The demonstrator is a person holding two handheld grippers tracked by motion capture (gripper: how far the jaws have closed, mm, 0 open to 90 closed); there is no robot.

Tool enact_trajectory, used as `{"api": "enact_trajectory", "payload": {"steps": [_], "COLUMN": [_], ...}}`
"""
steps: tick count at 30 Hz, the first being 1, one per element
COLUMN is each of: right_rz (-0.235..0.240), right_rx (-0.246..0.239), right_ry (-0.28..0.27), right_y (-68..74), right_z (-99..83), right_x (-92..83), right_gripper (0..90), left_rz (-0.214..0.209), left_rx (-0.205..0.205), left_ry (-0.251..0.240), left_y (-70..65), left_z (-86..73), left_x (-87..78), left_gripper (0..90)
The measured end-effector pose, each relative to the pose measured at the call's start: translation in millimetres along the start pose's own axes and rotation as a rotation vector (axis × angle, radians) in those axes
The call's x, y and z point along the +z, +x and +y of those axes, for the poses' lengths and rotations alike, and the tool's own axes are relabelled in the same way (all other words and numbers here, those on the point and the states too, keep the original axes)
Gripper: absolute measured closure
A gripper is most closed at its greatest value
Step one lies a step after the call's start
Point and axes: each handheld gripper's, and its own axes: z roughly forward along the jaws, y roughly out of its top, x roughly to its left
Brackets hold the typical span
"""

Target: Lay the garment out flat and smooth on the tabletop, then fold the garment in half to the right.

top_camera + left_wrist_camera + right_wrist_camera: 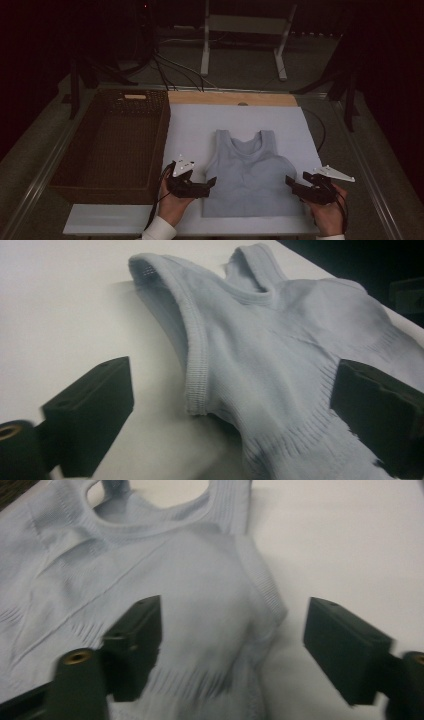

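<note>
A light blue-grey sleeveless top (pixel 250 170) lies flat on a white sheet (pixel 195 125), neck away from the person. My left gripper (pixel 210 186) sits at the top's lower left side, held in a hand. In the left gripper view its jaws stand wide apart (pixel 232 375) over the armhole seam and side of the top (pixel 280 355), pressing on nothing. My right gripper (pixel 291 186) is at the top's lower right side. In the right gripper view it is open (pixel 235 610), straddling the right edge of the top (pixel 125 580) without gripping it.
A dark woven basket (pixel 165 130) stands left of the sheet, close to my left gripper. A wooden board edge (pixel 230 98) runs behind the sheet. A white stand (pixel 245 25) and cables (pixel 170 70) lie on the floor beyond the table.
</note>
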Motion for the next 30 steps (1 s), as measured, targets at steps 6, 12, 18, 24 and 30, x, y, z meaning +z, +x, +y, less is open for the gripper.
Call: {"api": "enact_trajectory", "payload": {"steps": [6,12,18,24,30], "right_rz": [-0.018,-0.026,-0.032,-0.042,-0.043], "right_rx": [0.018,0.03,0.027,0.029,0.023], "right_ry": [-0.053,-0.085,-0.122,-0.152,-0.164], "right_y": [-2.6,-4.6,-3.9,-4.2,-3.0], "right_z": [-1.0,-2.6,-2.4,-2.3,-2.3], "right_x": [-2.6,-4.3,-7.7,-10.8,-12.2], "right_gripper": [13.3,12.8,12.9,13.5,13.9], "left_rz": [-0.03,-0.046,-0.068,-0.077,-0.094], "left_rx": [-0.008,-0.02,-0.031,-0.035,-0.04], "left_ry": [-0.011,0.006,0.026,0.058,0.095], "left_y": [-0.9,-3.0,-5.0,-7.7,-11.2], "left_z": [-1.0,-5.3,-10.6,-14.5,-19.8], "left_x": [-0.4,3.5,8.2,13.2,17.1], "left_gripper": [0.3,0.4,1.0,1.6,5.6]}}
